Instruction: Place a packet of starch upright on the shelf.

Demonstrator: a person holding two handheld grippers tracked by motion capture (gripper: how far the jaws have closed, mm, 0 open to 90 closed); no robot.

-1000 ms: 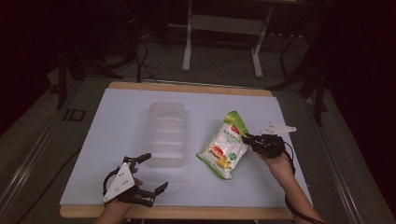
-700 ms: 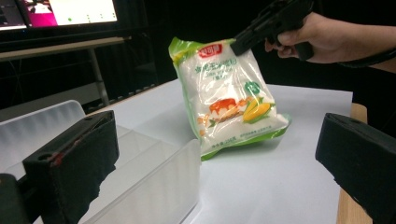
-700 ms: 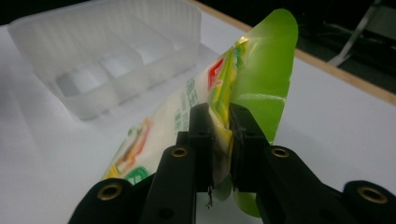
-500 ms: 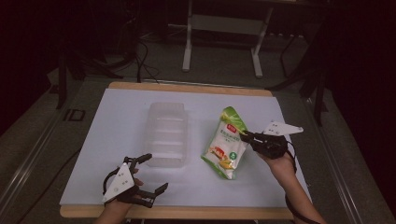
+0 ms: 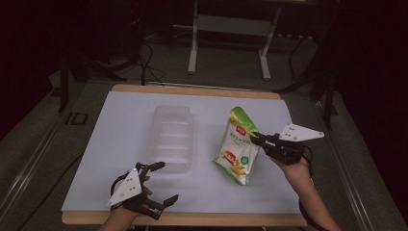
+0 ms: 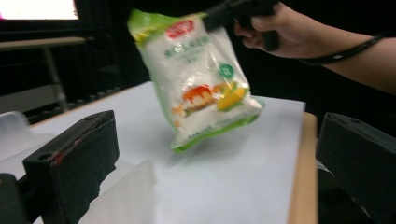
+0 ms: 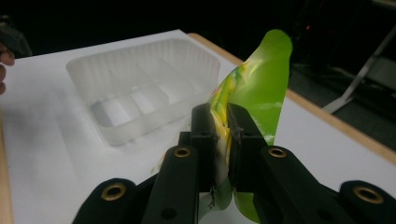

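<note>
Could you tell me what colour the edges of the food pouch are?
Bright green, on the food pouch; left gripper view shows it best.

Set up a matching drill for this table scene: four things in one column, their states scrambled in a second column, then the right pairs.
Things:
1. snack bag
2. clear plastic tray
3. left gripper
4. right gripper

States:
A. open, holding nothing
B. lying on the white sheet, nothing in it
C. pinched at its edge, hanging above the table
D. shut on the packet's edge

Pairs: 1-C, 2-B, 3-A, 4-D
</note>
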